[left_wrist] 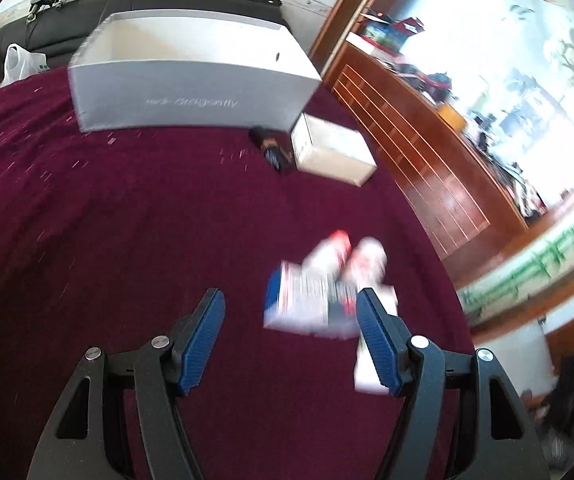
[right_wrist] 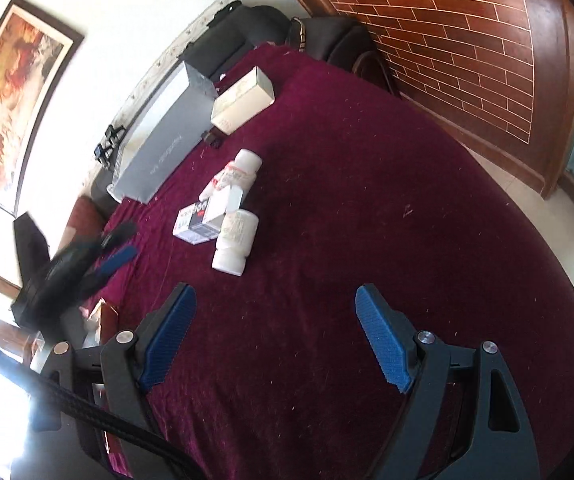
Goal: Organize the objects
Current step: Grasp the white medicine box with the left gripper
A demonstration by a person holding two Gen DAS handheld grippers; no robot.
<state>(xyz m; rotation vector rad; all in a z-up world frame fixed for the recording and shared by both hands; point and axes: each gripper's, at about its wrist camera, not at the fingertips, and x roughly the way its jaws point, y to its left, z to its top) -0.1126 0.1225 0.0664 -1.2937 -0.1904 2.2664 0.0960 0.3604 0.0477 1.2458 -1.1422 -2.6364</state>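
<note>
On the maroon tablecloth (right_wrist: pixel 367 200) lies a small pile: a white bottle (right_wrist: pixel 234 242) on its side, two more white bottles (right_wrist: pixel 243 168) with red print, a blue-and-white printed box (right_wrist: pixel 195 220) and a small white box (right_wrist: pixel 226 200). In the left wrist view the pile (left_wrist: pixel 319 280) is blurred and sits just ahead of my left gripper (left_wrist: pixel 291 300), partly behind its right finger. Its jaws are open and hold nothing. My right gripper (right_wrist: pixel 275 292) hovers open and empty over bare cloth, short of the pile. The left gripper (right_wrist: pixel 121 246) also shows blurred, left of the pile.
A long open grey box (left_wrist: pixel 191 80) stands at the table's far side, with a white carton (left_wrist: pixel 331 152) and a small dark object (left_wrist: pixel 271 152) beside it. Behind are a black sofa (right_wrist: pixel 223 52), a wooden brick-patterned panel (right_wrist: pixel 447 48) and a white plastic bag (left_wrist: pixel 19 64).
</note>
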